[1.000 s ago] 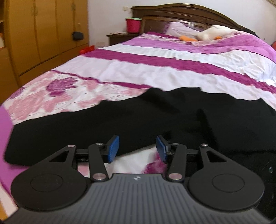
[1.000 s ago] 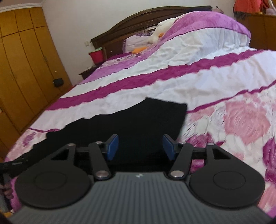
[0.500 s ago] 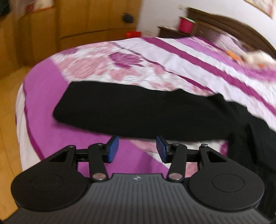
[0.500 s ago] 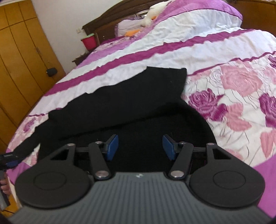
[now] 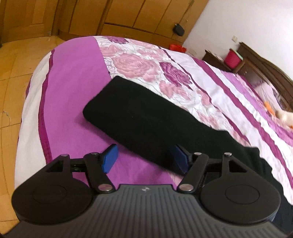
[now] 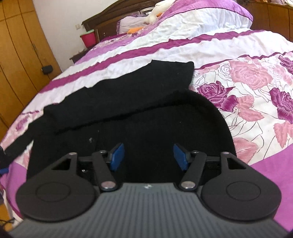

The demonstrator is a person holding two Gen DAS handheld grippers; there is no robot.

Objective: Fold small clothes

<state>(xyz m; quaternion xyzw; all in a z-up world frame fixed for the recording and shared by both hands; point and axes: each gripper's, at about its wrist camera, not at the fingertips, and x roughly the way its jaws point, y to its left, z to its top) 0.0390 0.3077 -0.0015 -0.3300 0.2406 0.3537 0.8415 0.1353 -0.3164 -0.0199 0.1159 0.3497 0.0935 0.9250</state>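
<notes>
A black long-sleeved garment (image 6: 128, 102) lies spread on the floral bedspread (image 6: 256, 76). Its body fills the middle of the right wrist view and one sleeve (image 5: 142, 117) stretches toward the bed's corner in the left wrist view. My left gripper (image 5: 145, 159) hovers at the sleeve's near edge with its jaws opening. Black cloth reaches in beside the right pad (image 5: 180, 161), but neither pad presses on it. My right gripper (image 6: 148, 157) hangs low over the garment's body, jaws also opening, with cloth under the gap and nothing pinched.
The bed's rounded corner (image 5: 36, 95) drops to a wooden floor (image 5: 14, 55). Wooden wardrobes (image 5: 109, 16) stand beyond it. A red bucket (image 6: 88, 37) sits on the nightstand by the dark headboard (image 6: 117, 14), and pillows and a plush toy (image 6: 155, 12) lie at the bed's head.
The left view has rolled and swung from the garment's body to the sleeve at the bed's corner, and its jaws stand wider. The right gripper has sunk closer to the garment and opened slightly.
</notes>
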